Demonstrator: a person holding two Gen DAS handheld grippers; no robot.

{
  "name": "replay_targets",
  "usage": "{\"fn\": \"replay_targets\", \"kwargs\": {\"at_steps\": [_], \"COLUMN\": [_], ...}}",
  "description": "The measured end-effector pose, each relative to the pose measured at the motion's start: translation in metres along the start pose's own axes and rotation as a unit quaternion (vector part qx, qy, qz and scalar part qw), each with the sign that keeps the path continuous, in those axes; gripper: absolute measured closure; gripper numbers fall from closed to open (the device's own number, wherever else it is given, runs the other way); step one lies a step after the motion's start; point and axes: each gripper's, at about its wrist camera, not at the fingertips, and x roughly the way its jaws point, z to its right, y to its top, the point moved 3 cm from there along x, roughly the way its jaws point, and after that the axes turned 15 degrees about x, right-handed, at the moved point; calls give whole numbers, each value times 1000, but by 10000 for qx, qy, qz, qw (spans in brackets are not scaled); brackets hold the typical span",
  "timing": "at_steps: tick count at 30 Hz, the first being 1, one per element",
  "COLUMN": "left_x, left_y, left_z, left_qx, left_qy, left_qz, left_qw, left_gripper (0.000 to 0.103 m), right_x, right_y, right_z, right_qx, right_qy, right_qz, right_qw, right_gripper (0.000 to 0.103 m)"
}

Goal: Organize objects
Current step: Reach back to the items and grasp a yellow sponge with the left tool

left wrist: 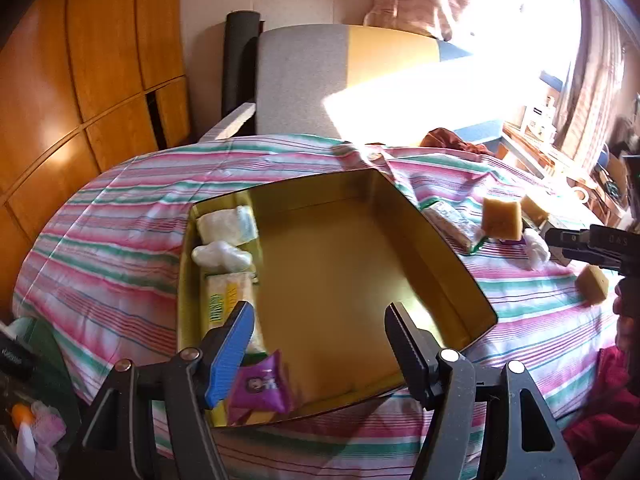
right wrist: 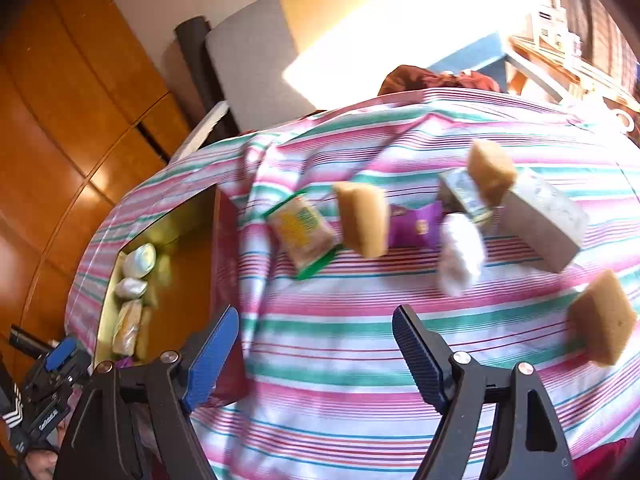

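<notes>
Both tools gape empty, left tool [left wrist: 320,344] over the tin [left wrist: 478,296], right tool [right wrist: 316,354] over the bed [right wrist: 340,340]; the nearest sponge [right wrist: 602,318] looks light and squashy; pinch its flat sides.

Three tan sponges [right wrist: 363,219], two purple sachets [right wrist: 420,226], one gold tin [left wrist: 460,276] (four packets inside)

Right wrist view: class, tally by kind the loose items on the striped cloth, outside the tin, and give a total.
Tan rectangular sponges: 3
Purple foil sachets: 1
Yellow-green wrapped packets: 1
White crumpled wads: 1
Grey rectangular packs: 2
Total: 8
</notes>
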Motion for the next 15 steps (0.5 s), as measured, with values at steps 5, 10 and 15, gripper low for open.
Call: {"fn": "replay_targets", "kwargs": {"at_steps": [5,10,15], "left_x": [12,33,66], "left_y": [29,60,92], "left_z": [42,85,119], "left_qx": [440,630,723], "left_qy": [-489,-978,-1305], "left_qz": [50,-27,-241], "left_qw": [9978,9932,9885], "left_gripper": [32,23,15], "right_x": [-13,-24,-36], "right_y": [42,65,69], "right_z": [68,121,161], "right_qx": [541,1048,1914], "right_qy": [-607,-707,-538], "right_qz": [550,1038,1228], "right_qw": [9952,9865,9723], "right_gripper": [22,22,22]}}
